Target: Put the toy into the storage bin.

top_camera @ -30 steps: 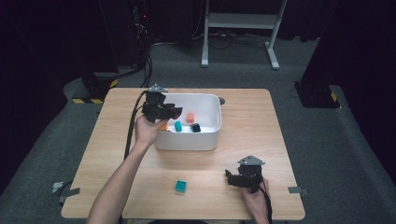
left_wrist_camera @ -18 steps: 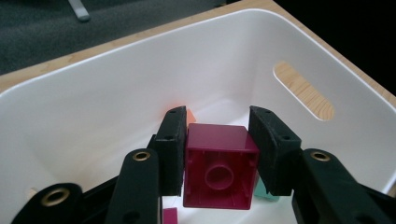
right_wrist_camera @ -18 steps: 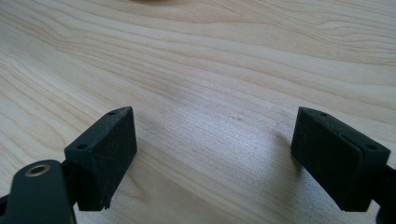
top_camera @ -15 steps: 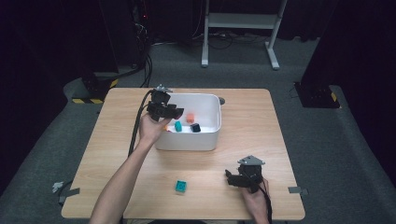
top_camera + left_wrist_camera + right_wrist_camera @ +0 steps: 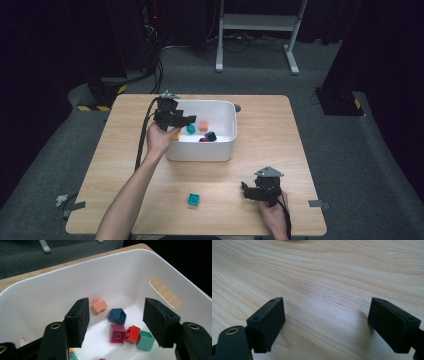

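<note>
The left gripper [image 5: 186,121] hangs over the white bin [image 5: 227,150], and its jaws have just been opening. They now stand wide apart with nothing between them. In the left gripper view, the two black pads [image 5: 79,322] frame only the bin's floor. A block seems to have just been let go there, so this drop looks finished.

Below the jaws lie loose blocks: a peach one [image 5: 99,306] farthest in, a dark blue one [image 5: 117,316] beside it, then a magenta one [image 5: 117,333], a red one [image 5: 132,334] touching it, and a mint one [image 5: 146,340] against the red.

The left hand [image 5: 159,140] holds its gripper above the bin's left rim, tilted forward and down into it, with the forearm reaching up from the near edge of the table [image 5: 300,130].

One teal block [image 5: 194,199] sits alone on the table, near the front edge, well apart from the bin. It looks like the next one to collect.

The right gripper [image 5: 249,190] rests low at the near right, just off the wood, pointing left toward the teal block. Its jaws are wide open and empty.
</note>
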Tool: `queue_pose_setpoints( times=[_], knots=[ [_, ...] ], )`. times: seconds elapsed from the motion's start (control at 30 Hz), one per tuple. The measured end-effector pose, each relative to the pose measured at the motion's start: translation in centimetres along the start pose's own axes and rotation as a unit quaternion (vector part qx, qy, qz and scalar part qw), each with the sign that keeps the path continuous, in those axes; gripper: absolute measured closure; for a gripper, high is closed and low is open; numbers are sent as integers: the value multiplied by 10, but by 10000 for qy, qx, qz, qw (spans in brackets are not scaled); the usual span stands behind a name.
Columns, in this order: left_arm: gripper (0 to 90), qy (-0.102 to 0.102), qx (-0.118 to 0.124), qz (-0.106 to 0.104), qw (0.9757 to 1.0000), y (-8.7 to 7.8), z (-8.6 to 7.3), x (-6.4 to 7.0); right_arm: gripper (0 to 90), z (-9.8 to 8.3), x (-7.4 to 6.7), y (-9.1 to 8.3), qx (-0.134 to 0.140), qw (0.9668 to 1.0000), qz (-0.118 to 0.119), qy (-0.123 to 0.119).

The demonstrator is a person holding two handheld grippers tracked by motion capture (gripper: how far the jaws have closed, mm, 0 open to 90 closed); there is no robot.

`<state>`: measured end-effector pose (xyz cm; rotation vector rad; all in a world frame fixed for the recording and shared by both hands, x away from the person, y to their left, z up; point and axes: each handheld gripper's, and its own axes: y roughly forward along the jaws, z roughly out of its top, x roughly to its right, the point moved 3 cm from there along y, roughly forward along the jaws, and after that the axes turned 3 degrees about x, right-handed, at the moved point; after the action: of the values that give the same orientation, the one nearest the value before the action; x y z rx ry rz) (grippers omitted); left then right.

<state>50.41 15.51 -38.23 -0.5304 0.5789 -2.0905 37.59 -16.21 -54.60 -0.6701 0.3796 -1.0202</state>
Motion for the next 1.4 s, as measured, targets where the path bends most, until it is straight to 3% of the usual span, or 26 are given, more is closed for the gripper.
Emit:
queue_pose_setpoints(
  times=[0.27, 0.4, 0.57, 1.03, 1.4],
  knots=[
    [350, 240, 100, -47, 9997, -21, -6, 11, 139, 0, 0, 0, 0, 10000, -1, -1],
    [351, 247, 240, -83, 9994, -31, -10, 14, 139, 0, 0, 0, 0, 10000, -2, -2],
    [338, 345, 197, -36, 9992, -38, -16, 15, 139, 0, 0, 0, 0, 10000, -2, -1],
    [341, 345, 401, -123, 9985, -59, -27, 22, 139, 0, 0, 0, 0, 10000, -3, -2],
    [332, 445, 380, -152, 9982, -72, -42, 30, 139, 0, 0, 0, 0, 10000, -2, -1]
  ],
)
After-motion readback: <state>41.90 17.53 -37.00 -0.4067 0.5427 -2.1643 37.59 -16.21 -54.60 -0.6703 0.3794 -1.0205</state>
